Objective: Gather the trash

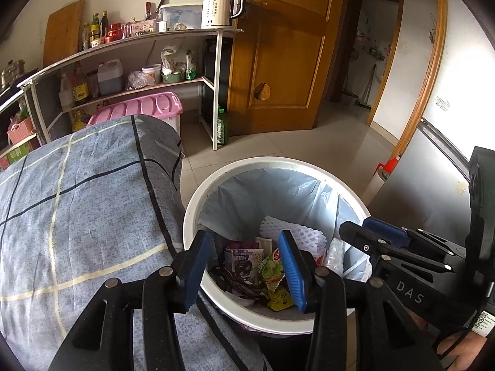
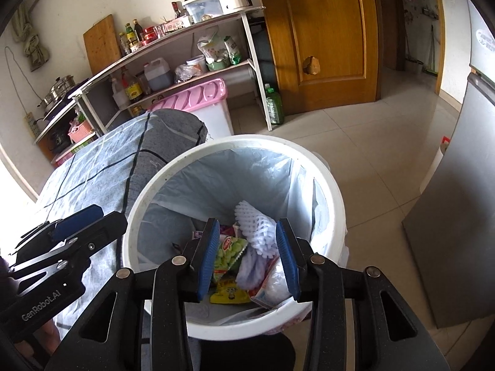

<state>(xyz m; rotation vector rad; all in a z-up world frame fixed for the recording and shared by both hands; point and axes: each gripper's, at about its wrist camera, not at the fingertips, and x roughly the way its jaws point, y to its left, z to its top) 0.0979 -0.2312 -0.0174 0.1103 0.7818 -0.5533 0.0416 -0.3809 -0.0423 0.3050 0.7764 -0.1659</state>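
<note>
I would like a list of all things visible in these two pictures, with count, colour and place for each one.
Round plastic trash bin: one, white, on the floor beside the bed.
Thin plastic liner bag: one, pale grey, inside the bin.
Foam fruit net: one, white, in the bin.
Snack wrappers: several, green, yellow, purple, in the bin.
Checked quilt: one, blue-grey, on the bed.
Lidded storage box: one, pink lid, by the shelves.
Electric kettle: one, white, on the top shelf.
Wooden door: one, brown, open.
Left gripper: black, blue pads, jaws open, empty.
Right gripper: same, jaws open, empty.
</note>
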